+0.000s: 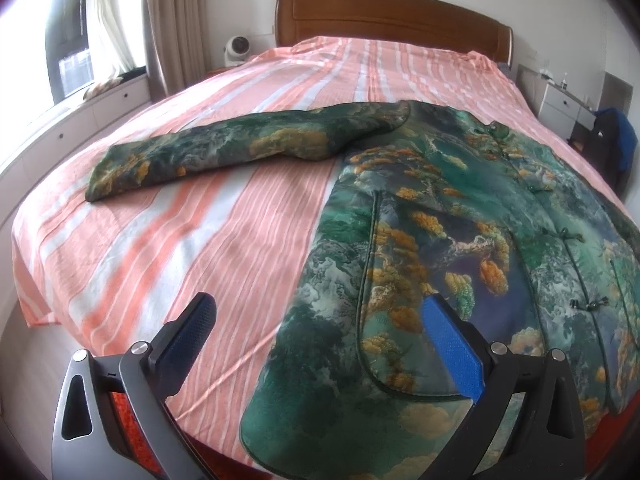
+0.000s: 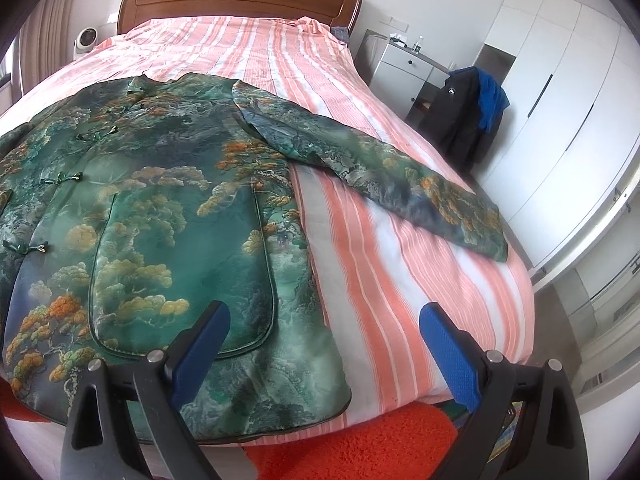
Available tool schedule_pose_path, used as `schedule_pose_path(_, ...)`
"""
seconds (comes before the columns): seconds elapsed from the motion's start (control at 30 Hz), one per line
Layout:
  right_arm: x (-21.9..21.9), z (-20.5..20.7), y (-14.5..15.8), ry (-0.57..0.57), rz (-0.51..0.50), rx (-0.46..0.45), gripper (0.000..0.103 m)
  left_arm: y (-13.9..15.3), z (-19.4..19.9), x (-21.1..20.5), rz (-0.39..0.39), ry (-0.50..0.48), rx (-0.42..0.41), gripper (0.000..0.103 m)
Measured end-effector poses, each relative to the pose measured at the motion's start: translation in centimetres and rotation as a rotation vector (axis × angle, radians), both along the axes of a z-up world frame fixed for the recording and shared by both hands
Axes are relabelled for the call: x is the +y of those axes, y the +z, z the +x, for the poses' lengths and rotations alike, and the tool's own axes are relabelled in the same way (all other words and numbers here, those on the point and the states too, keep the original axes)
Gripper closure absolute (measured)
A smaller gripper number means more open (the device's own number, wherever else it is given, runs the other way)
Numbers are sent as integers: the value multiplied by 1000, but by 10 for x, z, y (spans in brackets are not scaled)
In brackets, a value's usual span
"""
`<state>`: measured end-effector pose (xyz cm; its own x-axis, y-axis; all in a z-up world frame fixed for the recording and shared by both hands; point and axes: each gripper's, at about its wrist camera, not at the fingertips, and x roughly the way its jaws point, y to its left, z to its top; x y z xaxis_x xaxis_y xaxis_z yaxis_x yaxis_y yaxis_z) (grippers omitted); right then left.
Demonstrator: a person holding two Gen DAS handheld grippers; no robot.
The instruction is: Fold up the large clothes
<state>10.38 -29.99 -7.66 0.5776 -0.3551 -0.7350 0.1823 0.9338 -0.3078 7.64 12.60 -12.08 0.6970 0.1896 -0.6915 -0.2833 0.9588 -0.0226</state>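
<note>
From the left wrist view, the left tool (image 1: 316,334) hangs over the foot edge of the bed (image 1: 224,216) with its two blue fingers (image 1: 452,344) spread wide and nothing between them. A green padded jacket (image 1: 460,240) with gold cloud and tree prints lies flat on the pink and white striped sheet, close to the foot edge. Its hem reaches that edge. One sleeve (image 1: 224,152) stretches out toward the left side of the bed. Little knot buttons (image 1: 590,303) run down the jacket's front. A big pocket (image 1: 412,280) sits on the front panel. A brown wooden headboard (image 1: 392,20) stands at the far end, and a small white fan (image 1: 238,50) sits beside it.

From the right wrist view, the right tool (image 2: 324,336) is also spread wide and holds nothing. Its left finger hangs above the jacket's (image 2: 168,216) lower corner, and its right finger above bare sheet. The other sleeve (image 2: 384,176) stretches toward the right side of the bed (image 2: 360,240). An orange rug (image 2: 360,436) lies on the floor below the foot edge. A white nightstand (image 2: 404,68) and a white wardrobe (image 2: 560,100) stand to the right.
</note>
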Motion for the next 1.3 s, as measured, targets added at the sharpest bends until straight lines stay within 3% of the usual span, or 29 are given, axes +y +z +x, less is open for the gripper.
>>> schedule_pose_path(0.3, -54, 22, 15, -49, -52, -7, 8, -2, 3, 2, 2, 12, 9, 0)
schedule_pose_path(0.47, -87, 29, 34, -105, -158, 8, 8, -4, 6, 1, 11, 14, 17, 0)
schedule_pose_path(0.67, -84, 17, 68, -90, -213, -40, 8, -7, 9, -2, 21, 9, 31, 0)
schedule_pose_path(1.3, -73, 14, 74, -65, -249, -34, 8, -5, 5, 3, 5, 21, 26, 0)
